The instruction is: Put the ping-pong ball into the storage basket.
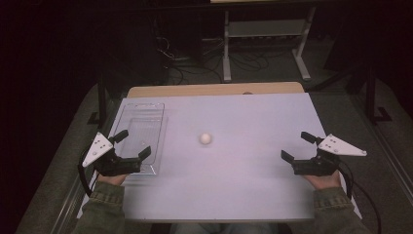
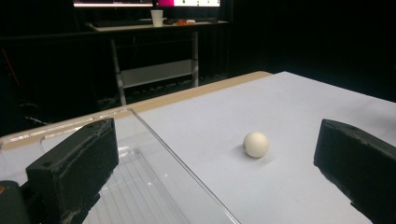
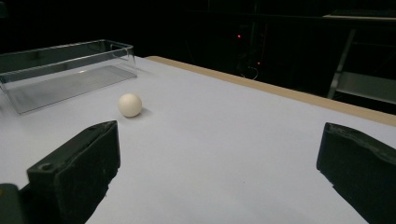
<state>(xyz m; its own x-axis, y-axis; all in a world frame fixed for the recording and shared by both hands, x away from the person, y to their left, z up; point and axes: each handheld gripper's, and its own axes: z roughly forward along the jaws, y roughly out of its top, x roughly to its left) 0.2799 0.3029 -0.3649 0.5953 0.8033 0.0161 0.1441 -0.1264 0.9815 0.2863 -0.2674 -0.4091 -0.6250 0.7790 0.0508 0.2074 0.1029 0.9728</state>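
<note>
White ball (image 1: 206,138) lay on the bench (image 1: 243,117), near the middle of the white top, resting free with nothing touching it. A small shadow sat under it in the left gripper view (image 2: 256,143) and in the right gripper view (image 3: 130,104).

Clear plastic tray (image 1: 141,131) stood on the left part of the bench, long side running away from the person, well apart from the ball. Nothing could be made out inside it.

Left gripper (image 1: 133,145) was held over the near left end of the tray, jaws spread wide with nothing between them. In its own view (image 2: 215,163) the left jaw stood over the tray's transparent wall (image 2: 154,140) and the ball lay ahead, between the two jaws but farther off.

Right gripper (image 1: 298,146) was held over the near right part of the bench, jaws likewise released and bare, well apart from the ball. Its own view (image 3: 217,163) showed the ball ahead and to the left, with the tray (image 3: 65,70) beyond it.

Both hands came in from the bottom edge in green sleeves (image 1: 104,204). A strip of bare wood (image 1: 214,89) showed along the far edge of the bench. Metal-framed furniture (image 1: 263,39) stood behind in the dark room.
</note>
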